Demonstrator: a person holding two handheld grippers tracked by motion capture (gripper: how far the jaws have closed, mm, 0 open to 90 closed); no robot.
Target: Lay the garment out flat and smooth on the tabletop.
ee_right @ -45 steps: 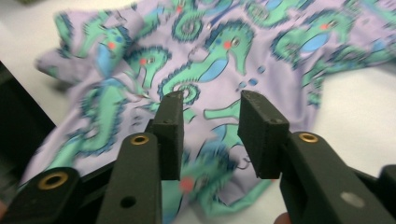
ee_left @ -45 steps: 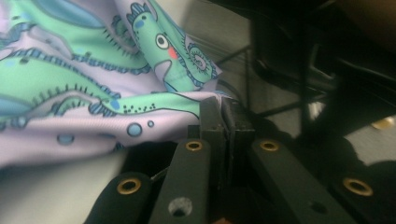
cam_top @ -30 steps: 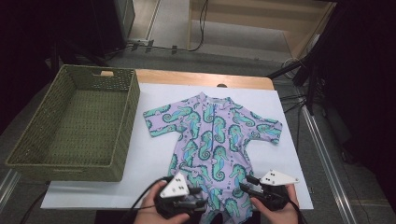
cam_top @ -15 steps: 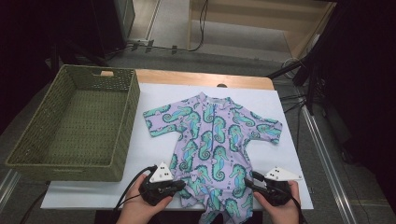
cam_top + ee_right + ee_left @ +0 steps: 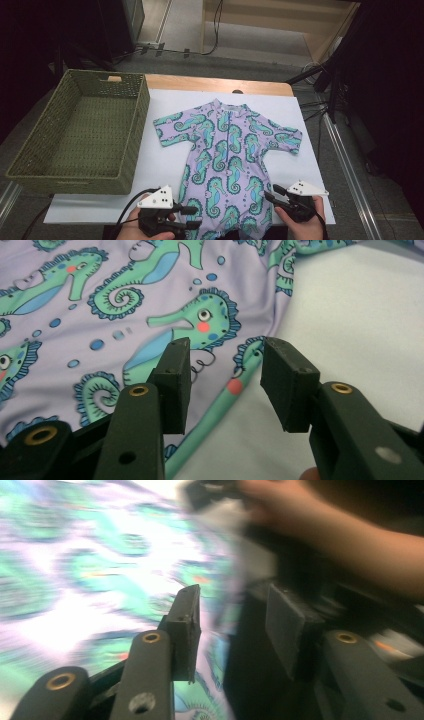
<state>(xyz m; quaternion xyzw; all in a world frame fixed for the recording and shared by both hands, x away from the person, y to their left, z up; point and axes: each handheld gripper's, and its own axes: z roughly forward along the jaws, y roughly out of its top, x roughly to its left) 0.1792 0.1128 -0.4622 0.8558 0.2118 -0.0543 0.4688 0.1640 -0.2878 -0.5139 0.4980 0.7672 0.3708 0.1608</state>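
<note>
Both grippers part-open, holding nothing. Left gripper (image 5: 192,218) just reopened. Right gripper (image 5: 225,385) jaws straddle romper (image 5: 227,160) leg hem; lower, pinch hem only, not table (image 5: 165,165).

high view: overhead, facing forward-down | gripper views: close, low | shared: romper (image 5: 227,150)

Dim room, grey floor (image 5: 182,30) with trailing cables (image 5: 216,27), pale wooden cabinet (image 5: 280,17) behind white-topped table (image 5: 165,165).
</note>
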